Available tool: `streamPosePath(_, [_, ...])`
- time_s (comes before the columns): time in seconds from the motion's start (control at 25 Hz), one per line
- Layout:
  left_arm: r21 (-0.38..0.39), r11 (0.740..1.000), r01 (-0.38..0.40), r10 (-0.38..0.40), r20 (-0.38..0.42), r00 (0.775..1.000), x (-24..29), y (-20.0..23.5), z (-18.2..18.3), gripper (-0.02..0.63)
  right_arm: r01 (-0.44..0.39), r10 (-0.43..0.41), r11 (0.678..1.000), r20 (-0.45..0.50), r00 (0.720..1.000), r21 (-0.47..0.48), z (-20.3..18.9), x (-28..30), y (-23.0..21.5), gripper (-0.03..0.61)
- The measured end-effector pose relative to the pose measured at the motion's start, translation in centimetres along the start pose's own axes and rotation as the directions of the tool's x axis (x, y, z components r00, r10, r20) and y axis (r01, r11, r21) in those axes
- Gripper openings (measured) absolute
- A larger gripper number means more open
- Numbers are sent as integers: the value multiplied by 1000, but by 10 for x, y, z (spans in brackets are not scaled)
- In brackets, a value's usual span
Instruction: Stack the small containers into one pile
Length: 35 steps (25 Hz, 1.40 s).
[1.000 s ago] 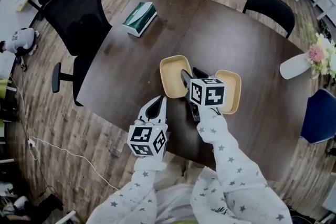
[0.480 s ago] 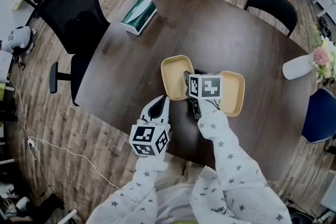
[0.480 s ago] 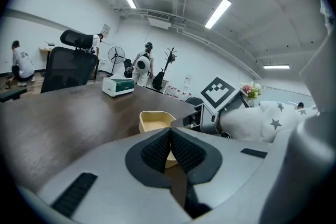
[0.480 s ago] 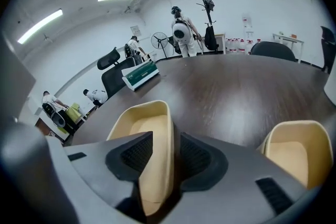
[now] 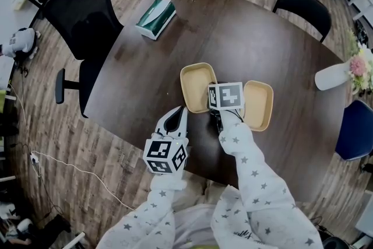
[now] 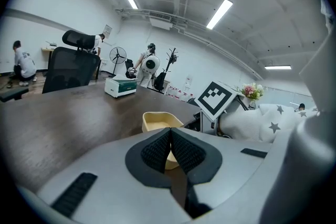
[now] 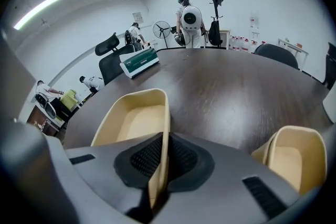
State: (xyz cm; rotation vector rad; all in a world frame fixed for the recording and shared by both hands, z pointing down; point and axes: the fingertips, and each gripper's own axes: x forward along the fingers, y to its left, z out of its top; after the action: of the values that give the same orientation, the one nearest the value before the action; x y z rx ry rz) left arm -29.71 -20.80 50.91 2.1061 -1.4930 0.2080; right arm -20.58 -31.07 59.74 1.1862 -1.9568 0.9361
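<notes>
Two cream containers lie side by side on the dark table, one to the left [image 5: 197, 86] [image 7: 131, 120] and one to the right [image 5: 259, 105] [image 7: 294, 157]. My right gripper [image 5: 214, 112] [image 7: 164, 157] points steeply down between them. Its jaws have just been closing, and the pads now press on the left container's right wall. My left gripper [image 5: 177, 114] [image 6: 170, 136] hangs near the table's front edge, shut with nothing in it. The left container [image 6: 157, 120] lies just beyond its tips.
A green tissue box [image 5: 155, 18] [image 7: 139, 62] lies at the table's far left. A black office chair [image 5: 87, 14] stands left of the table and another [image 5: 302, 9] at the far right. A white vase with flowers [image 5: 338, 73] sits at the right edge. People stand in the background.
My right gripper has sunk between the containers and its jaws have gone from open to shut on the left container's wall. The left gripper has stayed put.
</notes>
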Motion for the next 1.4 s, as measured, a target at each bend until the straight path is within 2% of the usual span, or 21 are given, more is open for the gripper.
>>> streamPosePath(0.4, [18,1000,-3,3,20,1000,-9,2,8,25,-14,14,1000,51,999,7,8,-16,3,32])
streamPosePath(0.72, [29,999,-23,23,26,999,-19,6,11,25,-54,46,997,152,987,52,18,-55,2,32])
streamPosePath(0.96, [52,999,7,-9,28,1000,-15,-18,10,25,-77,57,993,215,975,86,19,-90,-15,32])
streamPosePath(1.4, [94,991,100,-102,17,995,-2,-79,9,25,-50,-7,978,273,962,201,-1,-141,-72,32])
